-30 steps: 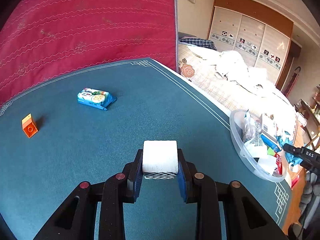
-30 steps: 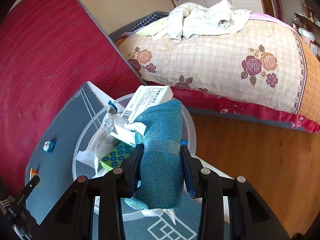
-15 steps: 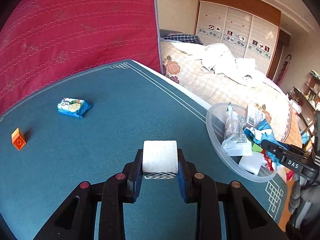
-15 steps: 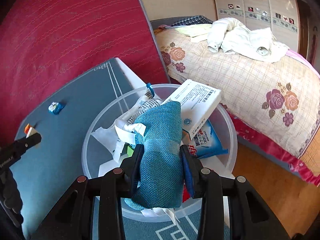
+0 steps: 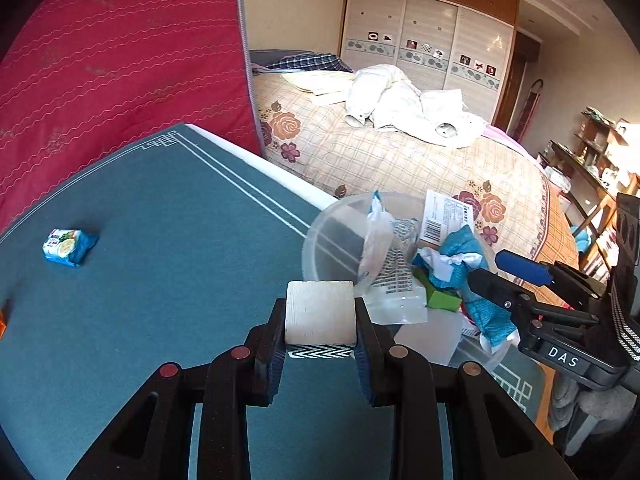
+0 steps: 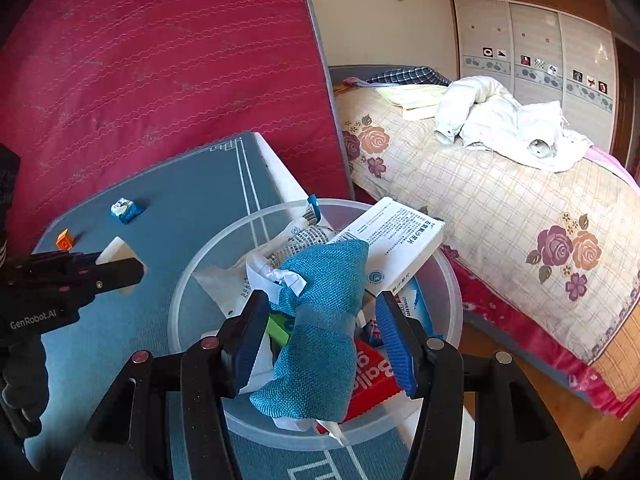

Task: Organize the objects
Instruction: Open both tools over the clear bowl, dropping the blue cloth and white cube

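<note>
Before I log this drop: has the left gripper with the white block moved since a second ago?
Yes. The left gripper, shut on the white block, has swung toward the clear bowl, now just ahead.

Bright daylight floods in from the right, glare washing out the shelves [image 5: 612, 152] and sheening the wardrobe [image 5: 428, 40]. Short soft shadows on the table [image 5: 160, 280]. Sharp focus; fisheye bends edges, corners black.

Black gripper [image 6: 320, 336], blue ribbed pads [image 6: 394, 344], red rivets.
</note>
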The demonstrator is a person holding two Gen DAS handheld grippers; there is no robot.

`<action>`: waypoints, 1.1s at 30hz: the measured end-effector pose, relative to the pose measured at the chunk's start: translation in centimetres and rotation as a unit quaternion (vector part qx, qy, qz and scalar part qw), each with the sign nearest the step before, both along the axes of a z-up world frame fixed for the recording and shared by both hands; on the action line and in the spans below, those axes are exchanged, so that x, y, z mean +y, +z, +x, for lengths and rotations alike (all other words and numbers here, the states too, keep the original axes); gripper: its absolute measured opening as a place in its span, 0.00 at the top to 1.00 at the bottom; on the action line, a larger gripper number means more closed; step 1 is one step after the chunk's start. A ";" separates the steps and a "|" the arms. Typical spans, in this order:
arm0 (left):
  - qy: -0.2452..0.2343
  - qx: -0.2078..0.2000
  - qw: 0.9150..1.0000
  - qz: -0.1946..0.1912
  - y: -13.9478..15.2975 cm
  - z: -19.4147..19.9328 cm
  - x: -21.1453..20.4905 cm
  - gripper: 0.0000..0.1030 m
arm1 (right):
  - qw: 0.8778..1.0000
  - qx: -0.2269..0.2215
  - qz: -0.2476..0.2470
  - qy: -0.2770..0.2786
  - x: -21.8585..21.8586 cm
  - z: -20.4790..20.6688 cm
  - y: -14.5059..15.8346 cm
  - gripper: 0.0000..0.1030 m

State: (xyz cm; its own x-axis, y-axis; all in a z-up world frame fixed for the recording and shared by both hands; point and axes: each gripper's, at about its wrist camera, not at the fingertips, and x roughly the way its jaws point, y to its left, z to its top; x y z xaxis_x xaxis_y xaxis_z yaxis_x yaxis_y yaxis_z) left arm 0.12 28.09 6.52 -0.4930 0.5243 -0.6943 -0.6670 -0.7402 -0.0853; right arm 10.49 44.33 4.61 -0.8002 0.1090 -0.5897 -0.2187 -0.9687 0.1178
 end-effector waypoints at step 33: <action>0.015 -0.008 1.000 0.002 -0.9 -0.1 1.3 0.12 | 1.000 0.017 -0.015 -0.019 0.6 0.8 0.5 0.36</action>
State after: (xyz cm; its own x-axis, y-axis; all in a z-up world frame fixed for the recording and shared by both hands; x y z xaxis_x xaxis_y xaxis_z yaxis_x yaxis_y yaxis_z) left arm 0.06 29.41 5.67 -0.4970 0.5133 -0.6997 -0.6437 -0.7588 -0.0994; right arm 11.33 44.93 5.12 -0.8156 0.1211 -0.5658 -0.2497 -0.9558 0.1554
